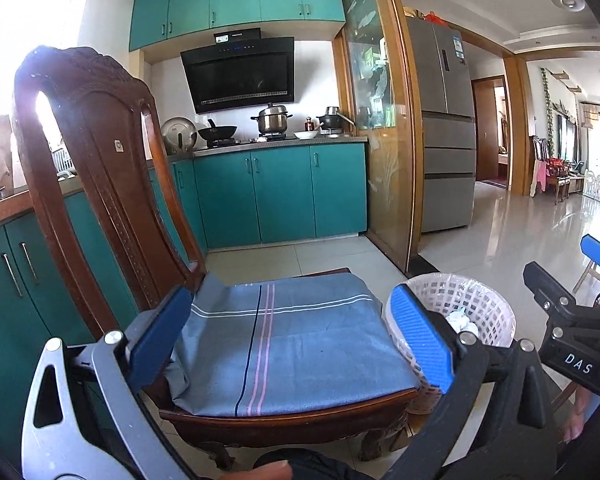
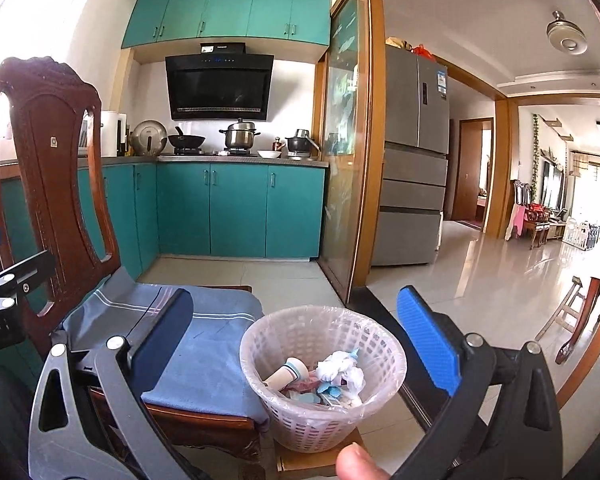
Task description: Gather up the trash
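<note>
A white lattice waste basket (image 2: pixel 322 376) with a clear liner stands on a low wooden stool to the right of a chair. Inside lie crumpled white tissue (image 2: pixel 340 372), a small white bottle (image 2: pixel 286 374) and other scraps. My right gripper (image 2: pixel 296 336) hangs open above and in front of the basket, nothing between its blue pads. In the left wrist view the basket (image 1: pixel 476 312) shows behind the right pad (image 1: pixel 420 344). My left gripper (image 1: pixel 288 340) stands open over the chair's blue cushion (image 1: pixel 284 344), holding nothing. The right gripper (image 1: pixel 572 280) reaches in at that view's right edge.
A carved dark wooden chair (image 2: pixel 48 184) stands left of the basket. Teal kitchen cabinets (image 2: pixel 240 208) with pots on the hob lie behind. A glass sliding door (image 2: pixel 344 160) and a grey fridge (image 2: pixel 416 160) stand to the right. Glossy tiled floor (image 2: pixel 500 272) runs towards the living room.
</note>
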A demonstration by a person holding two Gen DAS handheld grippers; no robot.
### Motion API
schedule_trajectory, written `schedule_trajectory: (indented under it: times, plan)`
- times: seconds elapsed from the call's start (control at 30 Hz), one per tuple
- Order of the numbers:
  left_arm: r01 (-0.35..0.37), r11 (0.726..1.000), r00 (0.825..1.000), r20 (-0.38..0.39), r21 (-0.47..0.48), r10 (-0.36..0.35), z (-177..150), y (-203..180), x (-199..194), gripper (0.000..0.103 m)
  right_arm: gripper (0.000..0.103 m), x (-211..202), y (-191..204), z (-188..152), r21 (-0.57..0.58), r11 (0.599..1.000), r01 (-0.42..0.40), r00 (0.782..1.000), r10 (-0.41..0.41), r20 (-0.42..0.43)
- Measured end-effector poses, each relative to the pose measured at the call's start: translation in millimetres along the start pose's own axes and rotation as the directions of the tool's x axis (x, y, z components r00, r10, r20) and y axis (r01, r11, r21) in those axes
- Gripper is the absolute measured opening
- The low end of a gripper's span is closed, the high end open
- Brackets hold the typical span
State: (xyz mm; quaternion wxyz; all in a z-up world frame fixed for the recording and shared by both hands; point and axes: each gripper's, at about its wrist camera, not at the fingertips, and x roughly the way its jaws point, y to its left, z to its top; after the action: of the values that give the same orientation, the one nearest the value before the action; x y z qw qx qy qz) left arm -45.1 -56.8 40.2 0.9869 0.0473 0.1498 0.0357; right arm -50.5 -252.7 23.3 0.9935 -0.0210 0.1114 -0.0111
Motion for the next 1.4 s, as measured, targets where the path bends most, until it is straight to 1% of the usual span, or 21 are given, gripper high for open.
schedule_trajectory:
  times: [0.47,1.4]
  plan:
    - [-0.003,1.0,1.0,-0.005,-0.013,0.003,0,5,8,0.1,0.1,3,6,3,-0.017,1.0,0.005,1.0,-0.005,-0.005]
    - [-0.006,1.0,0.999,-0.039,-0.025,0.005,-3,10,20,0.1,0.1,17,15,-1,-0.029,1.0,-0.004,0.999,0.003,-0.033]
